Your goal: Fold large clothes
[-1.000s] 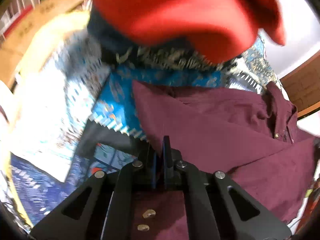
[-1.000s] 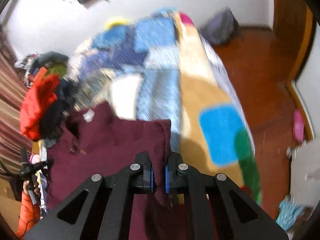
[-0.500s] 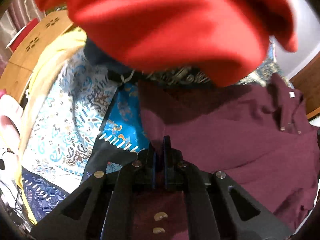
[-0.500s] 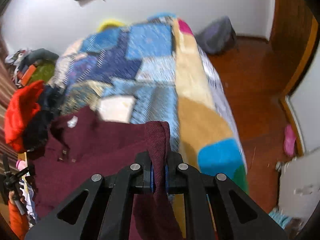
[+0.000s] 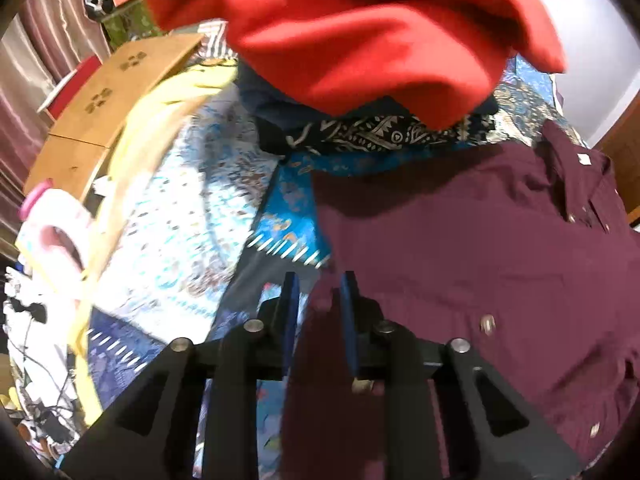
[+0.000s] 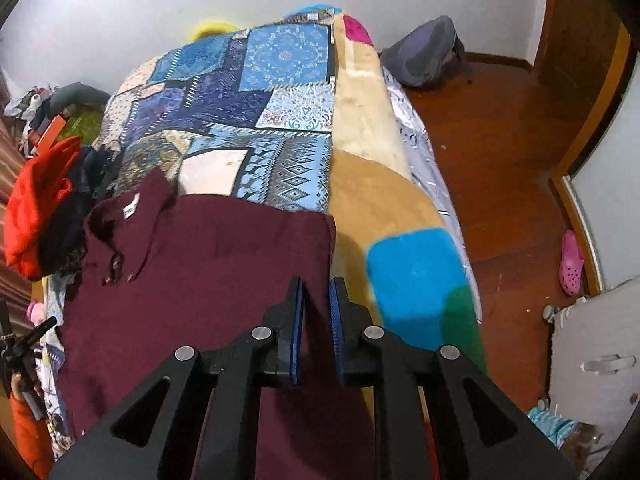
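A maroon button shirt (image 5: 480, 260) lies spread on the patchwork bedspread (image 5: 180, 220), collar (image 5: 580, 184) at the far right. My left gripper (image 5: 319, 296) is over the shirt's left edge. Its jaws are opening, and a fold of that edge hangs loose between them, clear of the left pad. In the right wrist view the shirt (image 6: 208, 264) lies flat with its collar (image 6: 120, 216) at the left. My right gripper (image 6: 316, 300) is above the shirt's right edge. Its jaws are opening too, with the fabric lying between and under the pads.
A red garment (image 5: 360, 32) tops a heap of dark clothes just beyond the shirt, also the red garment (image 6: 36, 208). A tan and blue blanket (image 6: 372, 200) covers the bed's right side. Wooden floor (image 6: 500, 160) holds a grey bag (image 6: 428, 52) and a pink shoe (image 6: 572, 256). Wooden furniture (image 5: 112, 92) stands left.
Both grippers were shut on pinched shirt edges; now both jaws have parted. The upright fold in the right gripper has dropped flat onto the bed.
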A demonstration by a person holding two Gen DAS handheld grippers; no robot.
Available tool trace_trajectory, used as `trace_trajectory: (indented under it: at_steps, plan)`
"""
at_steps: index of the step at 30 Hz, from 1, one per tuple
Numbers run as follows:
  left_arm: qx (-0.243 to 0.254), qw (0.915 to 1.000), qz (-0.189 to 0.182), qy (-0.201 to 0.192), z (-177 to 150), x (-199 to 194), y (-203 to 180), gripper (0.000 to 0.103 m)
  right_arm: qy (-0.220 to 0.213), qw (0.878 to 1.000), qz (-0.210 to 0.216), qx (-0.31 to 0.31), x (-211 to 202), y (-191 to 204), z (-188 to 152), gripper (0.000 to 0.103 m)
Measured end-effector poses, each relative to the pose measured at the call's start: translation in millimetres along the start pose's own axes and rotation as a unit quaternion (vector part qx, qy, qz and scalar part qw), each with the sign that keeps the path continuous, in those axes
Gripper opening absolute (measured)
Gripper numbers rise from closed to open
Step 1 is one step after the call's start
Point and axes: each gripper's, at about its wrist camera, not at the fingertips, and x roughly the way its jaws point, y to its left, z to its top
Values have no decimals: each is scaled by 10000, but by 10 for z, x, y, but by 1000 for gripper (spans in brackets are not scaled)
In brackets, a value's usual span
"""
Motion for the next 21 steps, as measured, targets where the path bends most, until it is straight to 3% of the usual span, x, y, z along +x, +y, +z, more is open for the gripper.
trace_trajectory:
  at_steps: [1,3,5,8,14,21]
  plan:
    - [13,10000,24,-48,-55,-94,27,32,-42,10000,9,-55,-63,11,-39,13]
    - [-20,9997,87,-223,-160,-247,90,52,-113,9996,84,-229,-260,55,-173,17]
    - [-124,9986,188,-482,-279,-494,160,57,-190,9990,131,-381,-414,111,-297,42]
    - [-239,9980,114,-577,-388,-685,264,63,-584,9968,83,-530,-665,189,-517,63]
    - [-217,9989,-117,-390,-748,-831,412,66,-768,9948,175,-652,-851,294,-884,68]
    - [-169,9989,-397,188,-1232,-646,480,66,-645,9964,-1,-554,-836,317,-1294,68]
